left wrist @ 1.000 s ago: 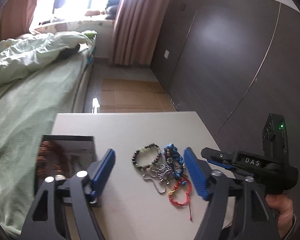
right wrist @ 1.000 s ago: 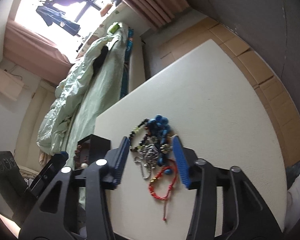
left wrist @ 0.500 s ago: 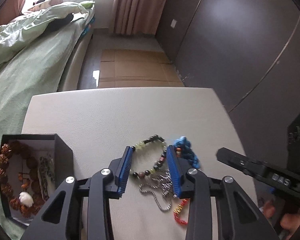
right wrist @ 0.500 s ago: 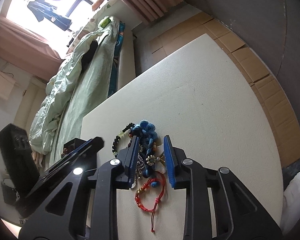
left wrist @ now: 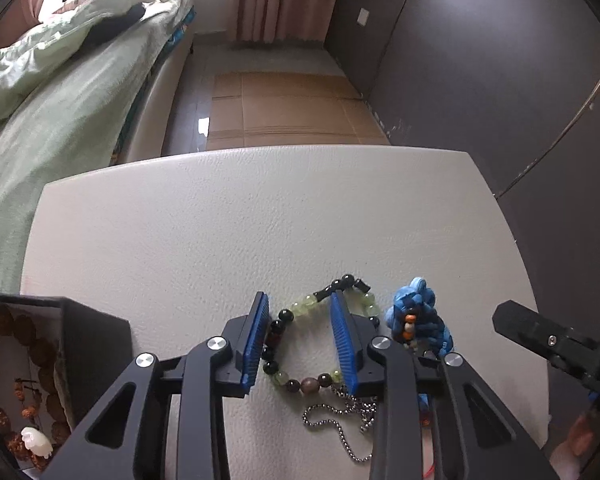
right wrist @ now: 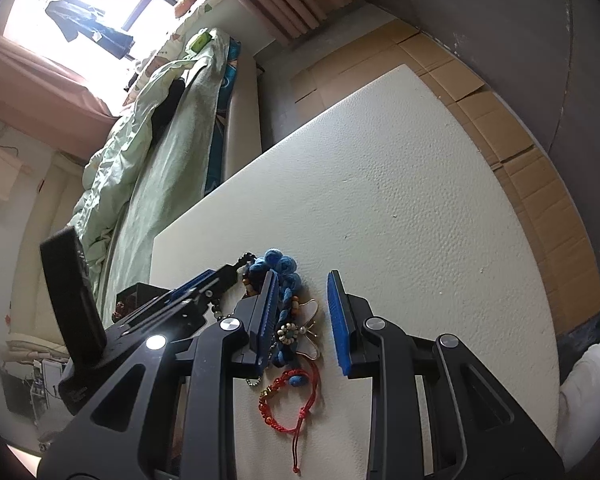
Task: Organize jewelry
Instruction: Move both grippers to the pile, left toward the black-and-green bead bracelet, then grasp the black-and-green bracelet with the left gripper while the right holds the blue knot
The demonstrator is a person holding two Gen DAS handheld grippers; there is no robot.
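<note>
A pile of jewelry lies on the white table (left wrist: 260, 208). My left gripper (left wrist: 300, 340) is open low over a green and dark bead bracelet (left wrist: 296, 376), its jaws astride the bracelet's ring. A silver ball chain (left wrist: 332, 416) and a blue knotted cord necklace (left wrist: 416, 320) lie to its right. My right gripper (right wrist: 304, 320) is open over the blue necklace (right wrist: 284, 276) and its white butterfly pendant (right wrist: 304, 332). A red cord bracelet (right wrist: 292, 404) lies nearer the camera. The left gripper body hides part of the pile in the right wrist view.
A black jewelry box (left wrist: 84, 340) with brown bead strings and a white charm stands at the table's left front. A bed with green bedding (left wrist: 60, 112) runs along the left. Cardboard (left wrist: 284, 108) covers the floor beyond the table. A dark wall stands on the right.
My left gripper has dropped lower and forward around the bead bracelet. My right gripper's jaws narrowed, then widened again, and it has shifted right over the butterfly pendant.
</note>
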